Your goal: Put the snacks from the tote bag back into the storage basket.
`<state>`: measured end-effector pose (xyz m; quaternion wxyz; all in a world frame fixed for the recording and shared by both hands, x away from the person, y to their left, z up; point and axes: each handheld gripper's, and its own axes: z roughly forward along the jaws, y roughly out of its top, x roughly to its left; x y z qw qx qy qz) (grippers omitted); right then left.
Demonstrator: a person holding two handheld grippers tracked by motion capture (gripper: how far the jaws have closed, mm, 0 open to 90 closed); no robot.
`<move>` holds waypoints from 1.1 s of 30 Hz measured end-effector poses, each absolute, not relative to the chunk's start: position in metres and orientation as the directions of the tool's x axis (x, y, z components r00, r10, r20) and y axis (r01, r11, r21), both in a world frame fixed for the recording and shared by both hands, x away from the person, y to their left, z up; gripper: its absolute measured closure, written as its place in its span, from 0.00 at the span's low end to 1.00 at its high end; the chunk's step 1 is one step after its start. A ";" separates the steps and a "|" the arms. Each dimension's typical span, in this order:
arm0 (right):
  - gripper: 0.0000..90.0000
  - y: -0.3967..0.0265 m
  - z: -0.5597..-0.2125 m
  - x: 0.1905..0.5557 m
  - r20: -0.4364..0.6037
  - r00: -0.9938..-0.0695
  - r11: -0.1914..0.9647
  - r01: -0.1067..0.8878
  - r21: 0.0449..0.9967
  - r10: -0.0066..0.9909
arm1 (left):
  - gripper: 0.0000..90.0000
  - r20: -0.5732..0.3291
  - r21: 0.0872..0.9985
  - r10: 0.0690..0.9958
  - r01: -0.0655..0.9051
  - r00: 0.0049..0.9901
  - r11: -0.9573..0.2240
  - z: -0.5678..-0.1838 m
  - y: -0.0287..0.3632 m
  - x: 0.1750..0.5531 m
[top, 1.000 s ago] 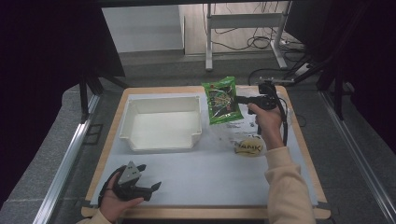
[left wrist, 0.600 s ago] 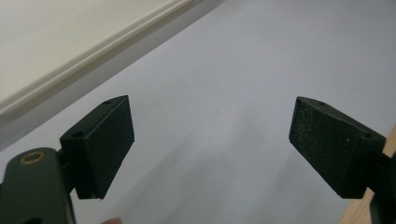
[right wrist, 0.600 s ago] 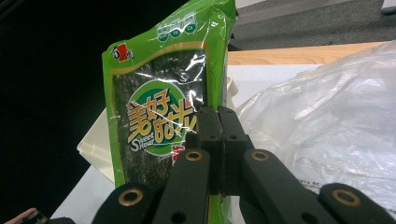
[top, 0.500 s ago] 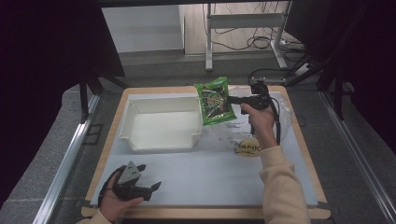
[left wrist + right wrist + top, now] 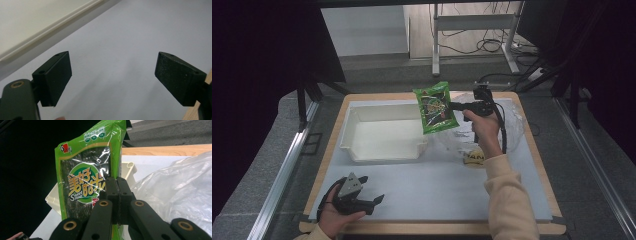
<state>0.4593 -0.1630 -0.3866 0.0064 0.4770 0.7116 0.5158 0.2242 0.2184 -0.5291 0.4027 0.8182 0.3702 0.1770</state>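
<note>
1. The right gripper [image 5: 451, 106] is clamped on the green snack packet [image 5: 436, 107], holding it above the white tray's [image 5: 382, 150] right end, toward the table's far edge.
2. The left gripper [image 5: 377, 201] rests near the table's near left corner, its jaws spread with nothing between them.

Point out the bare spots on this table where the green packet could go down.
The white bin is bare inside. The mat between the bin's near wall and the left gripper lies free. Crowded: the right side, with the clear plastic bag and yellow-labelled item beneath the green packet.
</note>
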 end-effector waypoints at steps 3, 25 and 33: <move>1.00 -0.159 -0.388 0.460 0.482 -0.545 0.012 0.671 0.742 0.686 | 0.16 -0.009 0.791 0.748 0.463 0.663 -0.401 -0.529 0.218 0.224; 1.00 -0.126 -0.391 0.463 0.490 -0.578 0.040 0.672 0.739 0.653 | 0.16 -0.009 0.792 0.746 0.461 0.666 -0.402 -0.529 0.218 0.224; 1.00 -0.116 -0.396 0.464 0.512 -0.584 0.038 0.681 0.731 0.630 | 0.16 -0.010 0.790 0.745 0.462 0.667 -0.403 -0.529 0.218 0.224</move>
